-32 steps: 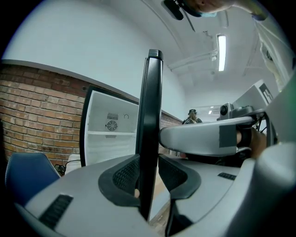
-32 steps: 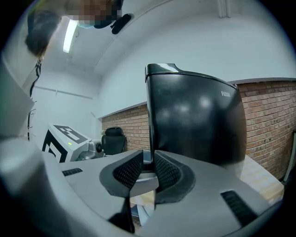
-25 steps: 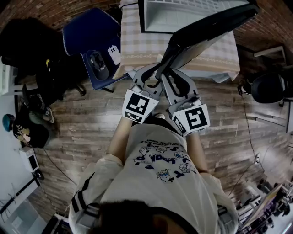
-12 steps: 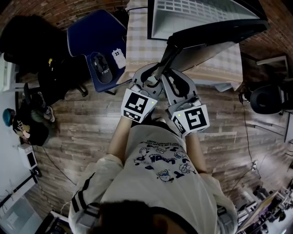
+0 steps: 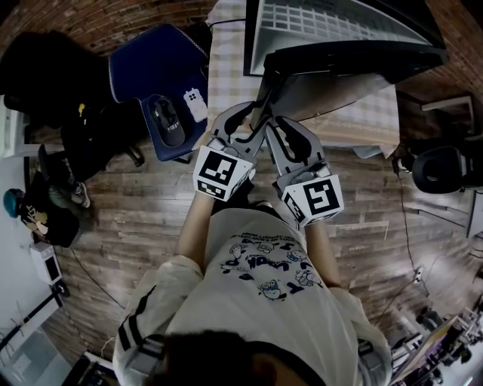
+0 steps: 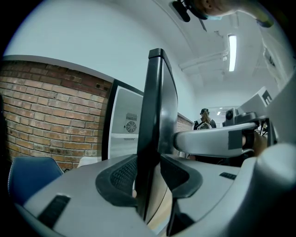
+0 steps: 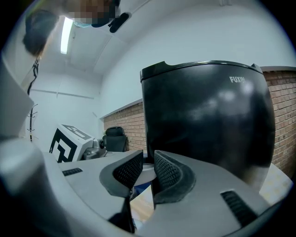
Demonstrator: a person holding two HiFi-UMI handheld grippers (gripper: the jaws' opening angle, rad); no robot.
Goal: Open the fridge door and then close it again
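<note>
Fridge door (image 5: pixel 355 60), black, stood partly swung out from the fridge (image 5: pixel 332 22) on the checked table (image 5: pixel 226 75), at 12 o'clock from the person, with its free edge turned toward 6 o'clock. The left gripper (image 6: pixel 149 173) straddled that edge, jaws spread and just then opening, the edge between them. At its 3 o'clock, the right gripper (image 7: pixel 148 169) showed a narrow gap between its jaws and pinched nothing. The door's front face rose just beyond, at 1 o'clock.

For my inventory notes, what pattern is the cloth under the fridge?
The cloth is beige-and-white checked; head view.
</note>
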